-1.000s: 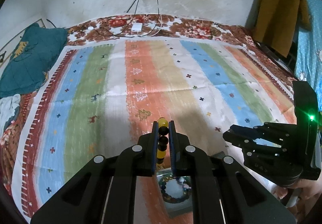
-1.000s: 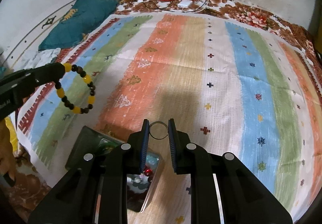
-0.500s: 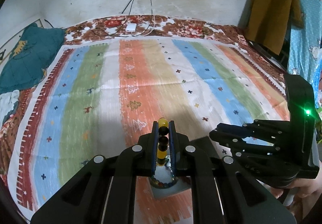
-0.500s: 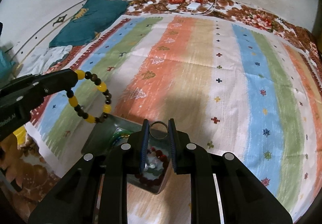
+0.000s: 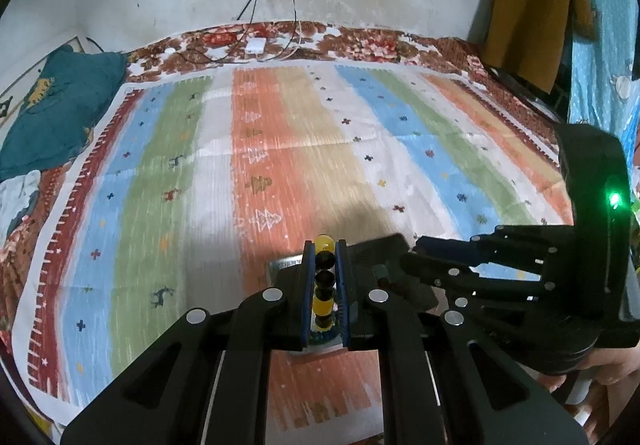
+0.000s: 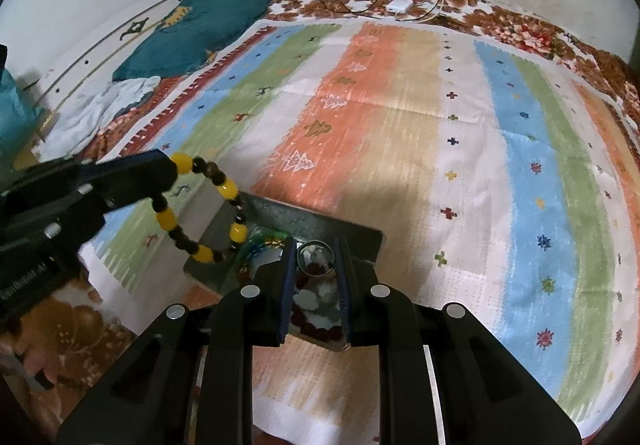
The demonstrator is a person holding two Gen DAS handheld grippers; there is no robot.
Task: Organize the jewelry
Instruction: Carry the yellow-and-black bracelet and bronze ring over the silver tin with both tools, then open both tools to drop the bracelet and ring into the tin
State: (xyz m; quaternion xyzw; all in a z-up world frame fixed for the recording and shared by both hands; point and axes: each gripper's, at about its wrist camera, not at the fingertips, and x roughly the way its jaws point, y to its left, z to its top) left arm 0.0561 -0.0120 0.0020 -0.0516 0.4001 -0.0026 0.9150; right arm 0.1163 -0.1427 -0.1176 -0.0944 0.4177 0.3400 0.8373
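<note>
My left gripper [image 5: 325,251] is shut on a yellow-and-black bead bracelet [image 5: 324,277]. In the right wrist view the bracelet [image 6: 208,213] hangs from the left fingers over the left part of a dark jewelry box [image 6: 320,225]. My right gripper [image 6: 316,249] is shut on a thin silver ring [image 6: 315,259], held just above the box. The box holds a red bead bracelet [image 6: 320,331], white pieces and a green-blue bracelet [image 6: 260,241]. In the left wrist view the box [image 5: 286,265] is mostly hidden under my fingers, with the right gripper [image 5: 424,257] close beside.
The box sits near the front edge of a striped cloth [image 6: 440,125] on a bed. A teal pillow [image 6: 192,29] and white clothes lie at the left. Cables and a white charger [image 5: 256,45] lie at the far edge. Clothes [image 5: 528,1] hang at the right.
Both grippers have moved forward and down over the box, which now lies directly beneath them. The bracelet and ring stay held.
</note>
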